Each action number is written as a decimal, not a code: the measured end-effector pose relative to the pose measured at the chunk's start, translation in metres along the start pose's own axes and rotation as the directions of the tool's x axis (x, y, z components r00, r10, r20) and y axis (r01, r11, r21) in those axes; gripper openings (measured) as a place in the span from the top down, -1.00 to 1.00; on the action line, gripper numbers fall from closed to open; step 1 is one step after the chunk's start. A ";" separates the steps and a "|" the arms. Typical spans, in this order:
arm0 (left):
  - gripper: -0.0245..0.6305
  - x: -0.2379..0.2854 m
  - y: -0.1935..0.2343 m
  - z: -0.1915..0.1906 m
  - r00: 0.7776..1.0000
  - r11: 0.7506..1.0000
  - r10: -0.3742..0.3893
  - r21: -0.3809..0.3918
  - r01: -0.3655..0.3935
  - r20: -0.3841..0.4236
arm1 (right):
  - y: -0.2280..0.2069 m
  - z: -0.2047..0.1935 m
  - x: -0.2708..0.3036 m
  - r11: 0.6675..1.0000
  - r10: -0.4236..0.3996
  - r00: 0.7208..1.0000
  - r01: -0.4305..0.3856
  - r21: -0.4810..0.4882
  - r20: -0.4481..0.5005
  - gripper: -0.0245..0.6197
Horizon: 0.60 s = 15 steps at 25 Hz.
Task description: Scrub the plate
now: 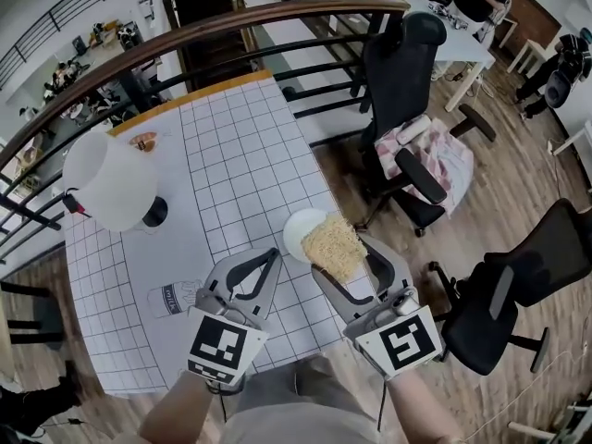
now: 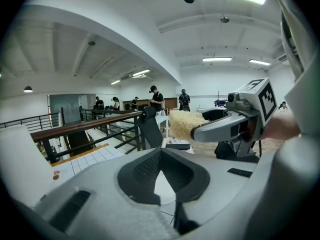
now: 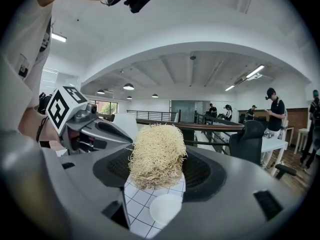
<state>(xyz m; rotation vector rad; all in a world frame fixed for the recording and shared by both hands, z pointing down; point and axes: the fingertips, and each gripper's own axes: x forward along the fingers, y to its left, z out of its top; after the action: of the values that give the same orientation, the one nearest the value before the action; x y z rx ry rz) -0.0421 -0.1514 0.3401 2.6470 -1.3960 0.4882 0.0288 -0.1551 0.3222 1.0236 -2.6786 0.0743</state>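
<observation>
The right gripper (image 1: 344,253) is clenched on a straw-coloured scrubber (image 1: 331,239), poised over the white plate (image 1: 298,231); whether the two touch I cannot tell; the plate lies flat near the right edge of the gridded table (image 1: 240,155), towards its near corner; the left gripper (image 1: 274,255) is clenched on nothing, just beside the plate and not bracing it; a sideways stroke could skid the loose plate off that edge, or twist the springy scrubber from the jaws.

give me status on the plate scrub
Left gripper shut, empty. Right gripper shut on scrub pad, over plate edge. Nothing blocking the plate.
</observation>
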 end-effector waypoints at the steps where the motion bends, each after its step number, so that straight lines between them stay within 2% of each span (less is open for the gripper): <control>1: 0.88 0.009 0.004 -0.009 1.000 1.000 -0.004 -0.019 0.004 -0.010 | -0.005 -0.009 0.009 1.000 0.001 1.000 -0.001 0.001 -0.012 0.04; 5: 0.88 0.042 0.015 -0.050 0.997 0.996 -0.028 -0.087 0.022 -0.067 | -0.019 -0.056 0.043 0.999 0.007 0.998 -0.005 0.033 -0.062 0.04; 11: 0.88 0.085 0.023 -0.122 0.983 0.998 -0.041 -0.059 0.031 -0.180 | -0.037 -0.125 0.090 0.994 0.022 0.994 -0.011 0.105 -0.111 0.04; 15: 0.88 0.113 0.023 -0.165 0.972 0.994 -0.079 -0.092 0.060 -0.223 | -0.039 -0.164 0.115 0.995 0.033 0.986 -0.017 0.102 -0.163 0.04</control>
<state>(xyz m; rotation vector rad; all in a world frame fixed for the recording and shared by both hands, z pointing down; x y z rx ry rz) -0.0393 -0.2134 0.5316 2.4722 -1.2248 0.6829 0.0110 -0.2356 0.5093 0.9671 -2.5593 0.2883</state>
